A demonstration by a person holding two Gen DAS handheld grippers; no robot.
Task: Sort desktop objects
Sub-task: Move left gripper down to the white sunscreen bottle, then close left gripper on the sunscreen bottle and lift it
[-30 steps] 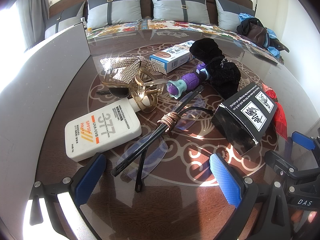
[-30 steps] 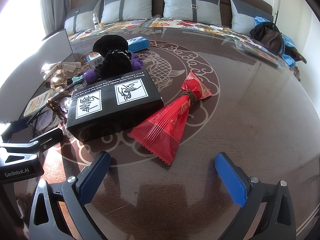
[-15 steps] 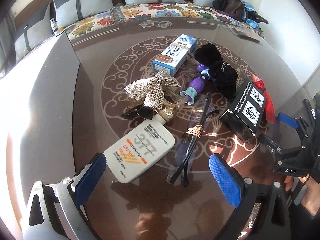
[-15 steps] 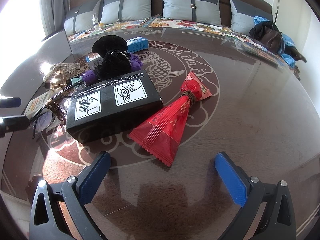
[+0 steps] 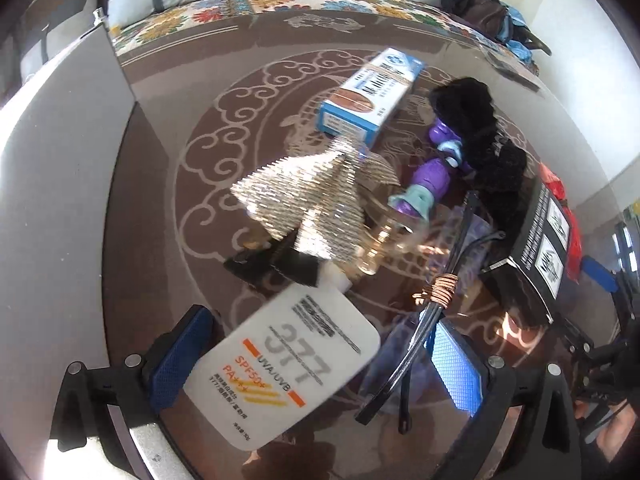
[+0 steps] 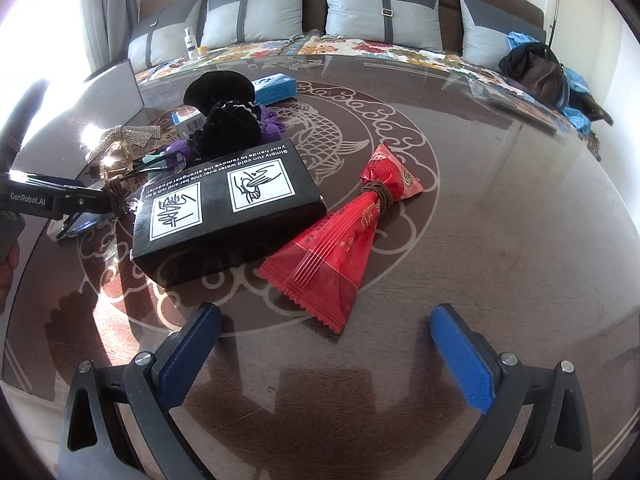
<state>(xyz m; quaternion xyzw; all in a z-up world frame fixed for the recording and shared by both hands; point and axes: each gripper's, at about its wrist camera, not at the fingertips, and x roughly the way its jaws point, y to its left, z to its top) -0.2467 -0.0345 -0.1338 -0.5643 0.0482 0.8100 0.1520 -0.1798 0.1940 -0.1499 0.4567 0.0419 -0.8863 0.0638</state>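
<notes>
Approach step: left gripper (image 5: pixel 316 364), jaws apart, straddles the white sunscreen bottle (image 5: pixel 280 368) lying flat on the table (image 6: pixel 520 240) beside the glasses (image 5: pixel 420 340); right gripper (image 6: pixel 324 356) hovers spread near the red packet (image 6: pixel 340 248); next: close squarely across bottle.

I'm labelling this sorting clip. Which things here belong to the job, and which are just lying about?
Job:
sunscreen bottle
glasses
black box
red packet
blue carton
purple toy
sequin bow

Lying about:
cushions
brown bag
small bottle
</notes>
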